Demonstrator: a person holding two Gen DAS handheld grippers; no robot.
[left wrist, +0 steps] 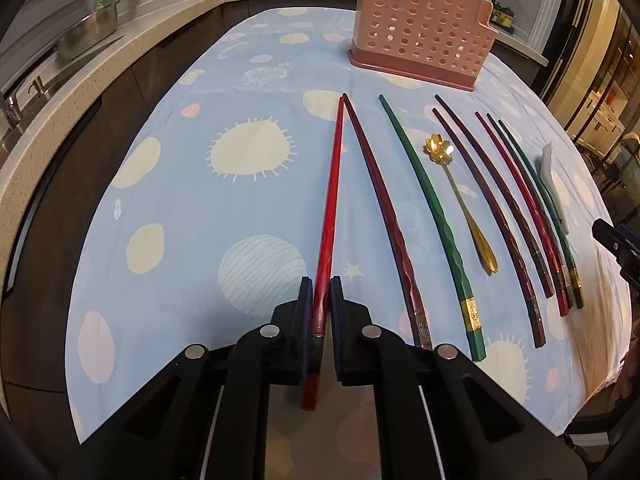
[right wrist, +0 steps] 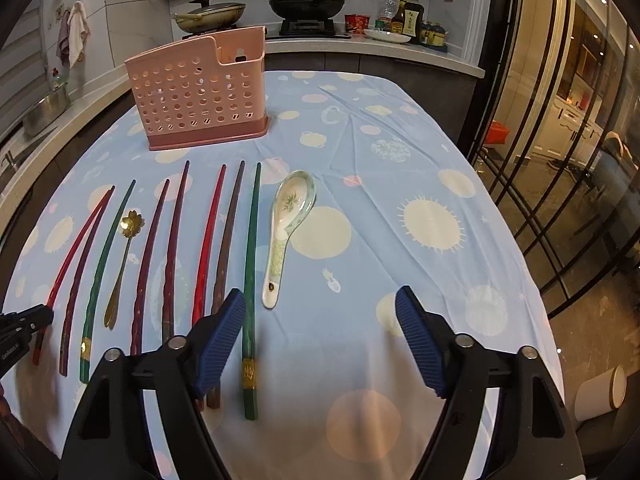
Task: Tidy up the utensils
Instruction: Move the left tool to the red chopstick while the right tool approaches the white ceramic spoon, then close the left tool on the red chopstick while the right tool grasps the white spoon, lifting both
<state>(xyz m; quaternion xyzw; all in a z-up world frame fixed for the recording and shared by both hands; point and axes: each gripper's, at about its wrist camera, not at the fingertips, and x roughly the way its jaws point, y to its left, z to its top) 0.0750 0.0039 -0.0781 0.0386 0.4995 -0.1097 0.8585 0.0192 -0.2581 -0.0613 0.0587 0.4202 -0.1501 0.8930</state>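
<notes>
My left gripper [left wrist: 321, 292] is shut on the thick end of a red chopstick [left wrist: 332, 200], whose tip still rests on the cloth beside a dark red chopstick [left wrist: 380, 208]. Several more chopsticks lie in a row to the right, with a green one [left wrist: 432, 216] and a gold flower spoon [left wrist: 460, 200] among them. The pink perforated utensil holder [left wrist: 420, 32] stands at the far side; it also shows in the right wrist view [right wrist: 200, 96]. My right gripper [right wrist: 320, 336] is open and empty over the cloth, right of a green chopstick [right wrist: 252, 264] and below a white ceramic spoon [right wrist: 286, 228].
The table wears a blue cloth with pale spots [right wrist: 400, 160]. A kitchen counter [left wrist: 60, 92] with a metal pot runs along the left. A stove with pans [right wrist: 304, 8] and bottles stands behind. Glass doors [right wrist: 560, 140] are on the right.
</notes>
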